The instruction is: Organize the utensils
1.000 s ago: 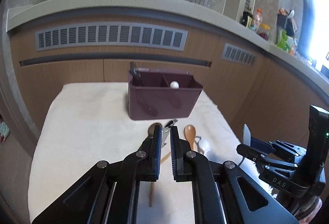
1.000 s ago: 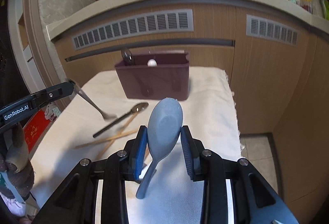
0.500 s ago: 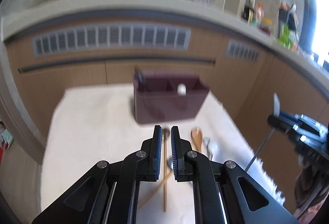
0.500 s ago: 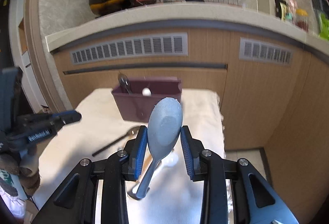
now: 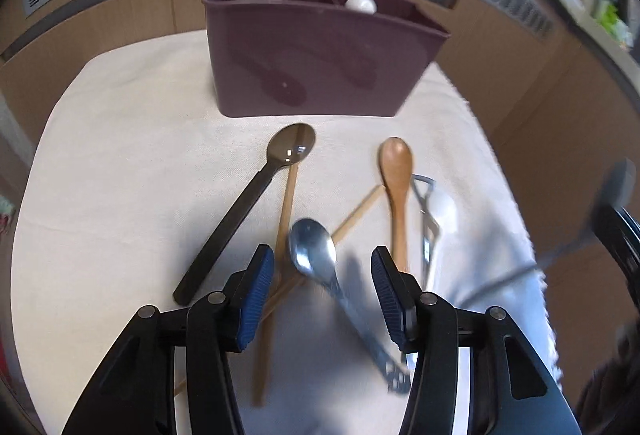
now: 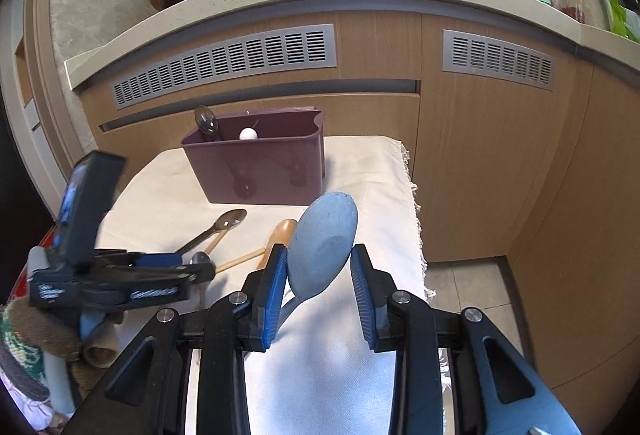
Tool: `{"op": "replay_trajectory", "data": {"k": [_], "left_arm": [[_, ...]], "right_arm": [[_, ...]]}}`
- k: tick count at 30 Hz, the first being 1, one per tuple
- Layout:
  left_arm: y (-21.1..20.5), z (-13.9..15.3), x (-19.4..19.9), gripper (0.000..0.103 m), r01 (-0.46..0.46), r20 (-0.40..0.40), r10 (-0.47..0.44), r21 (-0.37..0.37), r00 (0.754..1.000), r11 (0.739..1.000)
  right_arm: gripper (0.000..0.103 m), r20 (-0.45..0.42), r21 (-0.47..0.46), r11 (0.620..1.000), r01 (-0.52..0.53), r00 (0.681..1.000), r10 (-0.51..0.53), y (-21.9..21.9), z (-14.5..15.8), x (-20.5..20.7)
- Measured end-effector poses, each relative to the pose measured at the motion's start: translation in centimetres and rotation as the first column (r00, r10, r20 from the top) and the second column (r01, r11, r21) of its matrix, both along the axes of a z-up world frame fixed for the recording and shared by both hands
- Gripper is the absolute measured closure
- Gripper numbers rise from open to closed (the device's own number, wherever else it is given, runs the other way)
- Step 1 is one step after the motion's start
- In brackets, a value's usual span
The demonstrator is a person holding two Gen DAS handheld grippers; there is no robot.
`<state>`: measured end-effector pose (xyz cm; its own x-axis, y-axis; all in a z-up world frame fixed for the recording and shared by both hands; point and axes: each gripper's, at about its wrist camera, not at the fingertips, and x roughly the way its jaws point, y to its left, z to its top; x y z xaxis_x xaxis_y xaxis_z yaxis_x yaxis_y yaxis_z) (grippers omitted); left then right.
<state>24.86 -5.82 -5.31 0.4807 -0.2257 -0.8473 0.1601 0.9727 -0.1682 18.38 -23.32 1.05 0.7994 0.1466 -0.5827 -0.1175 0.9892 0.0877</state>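
A maroon utensil caddy (image 5: 320,59) stands at the back of the cloth-covered table (image 5: 120,175), with a dark spoon and a white-tipped utensil inside. My left gripper (image 5: 322,275) is open, its jaws on either side of a metal spoon (image 5: 316,255) that lies on the cloth. Beside it lie a black-handled spoon (image 5: 248,203), a wooden spoon (image 5: 396,175), chopsticks (image 5: 286,203) and metal tongs (image 5: 426,219). My right gripper (image 6: 320,271) holds a blue plastic spoon (image 6: 324,243), bowl up, above the table's right side. The caddy also shows in the right wrist view (image 6: 260,167).
Wooden cabinets with grey vents (image 6: 224,63) stand behind the table under a stone counter. The table's fringed right edge (image 6: 416,219) drops to a tiled floor. The left gripper body (image 6: 112,275) shows at the left of the right wrist view.
My left gripper has dropped toward the table, tilted down and opened around the metal spoon. My right gripper has kept the blue spoon and drifted a little.
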Motion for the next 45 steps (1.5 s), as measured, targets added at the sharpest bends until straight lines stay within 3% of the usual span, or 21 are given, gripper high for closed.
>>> {"op": "replay_trajectory", "data": {"k": [5,6,7,12,18,25,34,40,45], "left_arm": [[-1.2,-1.5,0.9,0.055,-0.056,0.009,0.055,0.067,0.998,0.996],[-1.4,-1.6,0.8,0.061,-0.047,0.024,0.045,0.072,0.999,0.996],[-1.5,-1.6,0.5,0.076,-0.041,0.046,0.037,0.087,0.998,0.995],[0.1,-0.5,-2.3,0.076,0.009,0.133,-0.014,0.038,0.991,0.999],[3.1,3.4,-6.1,0.076,-0.012,0.293,0.001,0.037,0.956,0.999],[4.6,9.5,-7.2,0.077,-0.008,0.464,0.004,0.006,0.886,1.0],[4.9,22.0,-1.9,0.078,0.037,0.68,-0.01,-0.025,0.733,0.999],[5.0,24.6,3.2,0.078,0.024,0.713,0.0,-0.023,0.701,0.999],[4.4,22.8,7.2,0.078,0.025,0.688,-0.008,-0.014,0.725,1.0]], "right_arm": [[0.073,-0.002,0.011,1.0,0.004,1.0,-0.004,-0.3,-0.6,0.0],[0.073,-0.001,0.012,1.0,0.004,1.0,-0.004,-0.3,-0.6,0.0],[0.073,0.002,0.013,1.0,0.003,1.0,-0.003,-0.3,-0.6,-0.1],[0.073,0.028,0.002,1.0,-0.008,1.0,0.008,0.2,0.2,-0.7],[0.074,0.032,-0.008,1.0,-0.022,0.999,0.023,1.3,0.8,-0.9],[0.074,0.101,-0.013,0.999,-0.038,0.994,0.039,1.9,4.2,-0.7],[0.074,0.374,-0.089,0.996,-0.008,0.927,0.041,2.9,16.5,3.6],[0.074,0.398,-0.138,0.99,0.035,0.917,0.023,4.6,17.8,9.5],[0.074,0.349,-0.182,0.983,0.032,0.937,0.034,5.9,14.9,13.6]]}}
